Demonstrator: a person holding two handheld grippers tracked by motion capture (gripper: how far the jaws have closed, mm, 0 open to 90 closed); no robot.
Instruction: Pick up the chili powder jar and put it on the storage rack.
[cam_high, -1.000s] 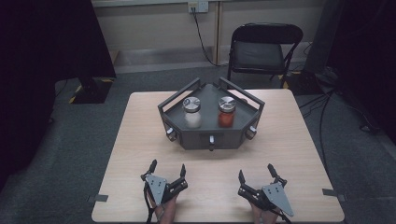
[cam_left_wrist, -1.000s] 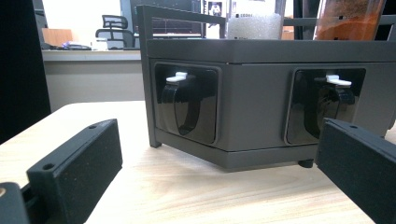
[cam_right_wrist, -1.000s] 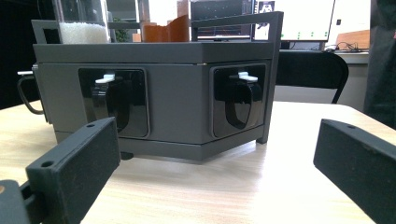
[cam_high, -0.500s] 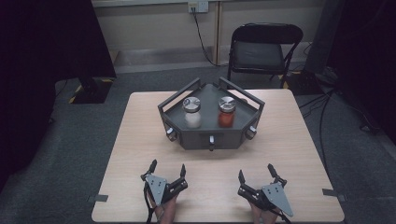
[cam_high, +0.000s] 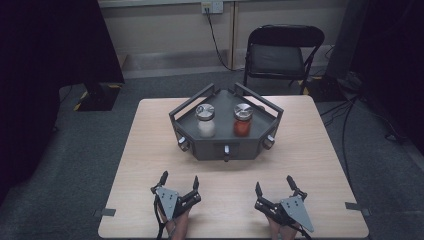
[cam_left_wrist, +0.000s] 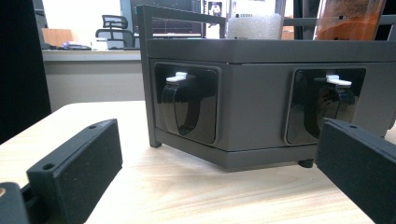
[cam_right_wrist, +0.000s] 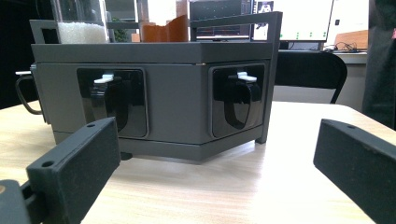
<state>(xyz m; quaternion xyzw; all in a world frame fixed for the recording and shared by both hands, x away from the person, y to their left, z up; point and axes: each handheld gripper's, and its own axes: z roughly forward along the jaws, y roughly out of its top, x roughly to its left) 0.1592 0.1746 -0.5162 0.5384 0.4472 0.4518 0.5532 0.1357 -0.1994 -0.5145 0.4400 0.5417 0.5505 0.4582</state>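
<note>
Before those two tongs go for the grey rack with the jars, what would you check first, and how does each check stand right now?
1. Left tongs open: ok.
2. Right tongs open: ok.
3. Both tongs apart from the grey rack, wood between them: ok.
4. White jar and red jar upright, lids on: ok.
5. Rack flat on the table: ok.
6. Whether the front handles move freely: cannot tell.

Black folding chair (cam_high: 280, 55) at upper middle-right of the high view, behind the table (cam_high: 150, 150). Wall socket (cam_high: 212, 6) at top centre, cable (cam_high: 216, 40) hanging down. Dark curtain (cam_high: 50, 45) at upper left.
</note>
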